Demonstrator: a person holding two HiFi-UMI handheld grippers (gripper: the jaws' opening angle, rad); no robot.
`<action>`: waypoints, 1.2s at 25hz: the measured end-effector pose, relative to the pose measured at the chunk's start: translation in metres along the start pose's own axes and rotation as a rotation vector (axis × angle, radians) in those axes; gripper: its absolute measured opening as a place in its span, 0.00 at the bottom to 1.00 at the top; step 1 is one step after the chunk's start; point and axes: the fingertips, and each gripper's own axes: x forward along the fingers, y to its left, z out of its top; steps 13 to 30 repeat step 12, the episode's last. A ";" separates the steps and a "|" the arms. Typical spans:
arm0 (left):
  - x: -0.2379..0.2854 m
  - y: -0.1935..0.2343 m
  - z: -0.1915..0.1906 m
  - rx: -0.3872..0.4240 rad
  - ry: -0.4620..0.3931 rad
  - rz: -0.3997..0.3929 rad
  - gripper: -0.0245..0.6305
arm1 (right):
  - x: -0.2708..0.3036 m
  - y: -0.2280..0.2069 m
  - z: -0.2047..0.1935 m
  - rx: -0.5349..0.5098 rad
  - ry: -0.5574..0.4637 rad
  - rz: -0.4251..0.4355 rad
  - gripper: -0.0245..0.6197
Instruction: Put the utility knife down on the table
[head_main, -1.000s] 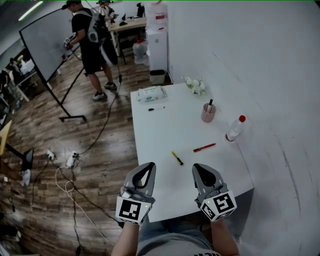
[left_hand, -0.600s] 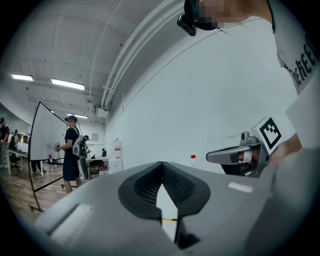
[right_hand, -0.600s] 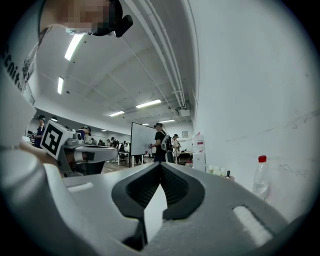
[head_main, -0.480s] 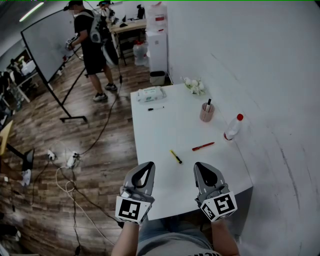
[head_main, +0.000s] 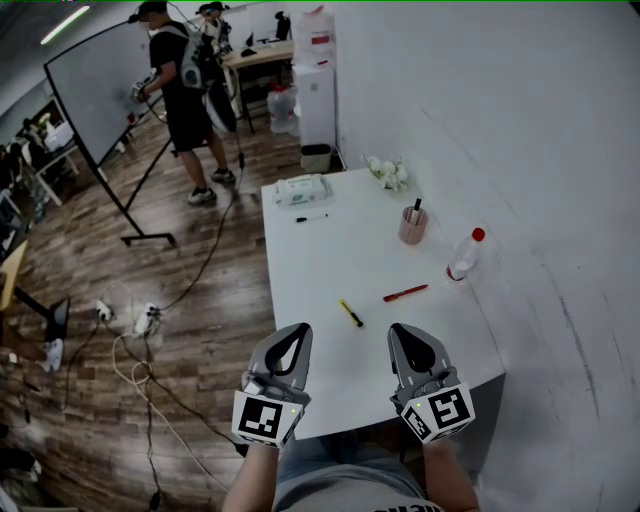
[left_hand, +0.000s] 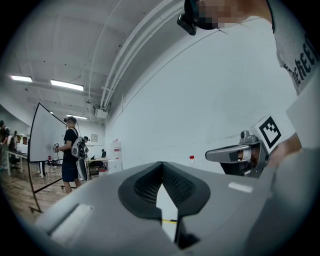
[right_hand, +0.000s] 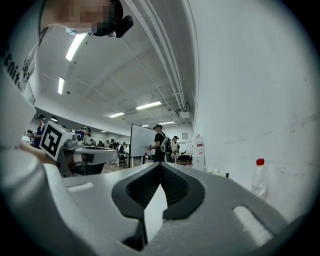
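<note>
The yellow utility knife (head_main: 351, 313) lies flat on the white table (head_main: 320, 260), a short way beyond both grippers. No gripper touches it. My left gripper (head_main: 298, 331) hovers over the table's near edge, left of the knife, shut and holding nothing. My right gripper (head_main: 403, 333) is level with it to the right, also shut and holding nothing. In the left gripper view the closed tips (left_hand: 162, 163) meet, and a sliver of the yellow knife (left_hand: 167, 220) shows through the gap below them. The right gripper view shows its tips (right_hand: 161, 164) meeting too.
A red pen (head_main: 405, 293) lies right of the knife. Further back stand a pink cup (head_main: 412, 226), a red-capped bottle (head_main: 463, 256), white flowers (head_main: 388, 172), a wipes pack (head_main: 303, 189) and a black marker (head_main: 312, 217). People and a whiteboard (head_main: 95, 85) are on the floor to the left.
The head view has drifted slightly. Both grippers stay at the table's near edge and the knife lies where it was.
</note>
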 end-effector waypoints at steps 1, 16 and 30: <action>0.000 0.000 0.000 0.000 0.000 0.000 0.06 | 0.000 0.000 0.000 -0.001 -0.001 0.000 0.03; -0.001 0.001 0.001 0.004 0.004 0.008 0.06 | 0.003 0.003 0.001 -0.011 -0.001 0.012 0.03; -0.001 0.001 0.001 0.004 0.004 0.008 0.06 | 0.003 0.003 0.001 -0.011 -0.001 0.012 0.03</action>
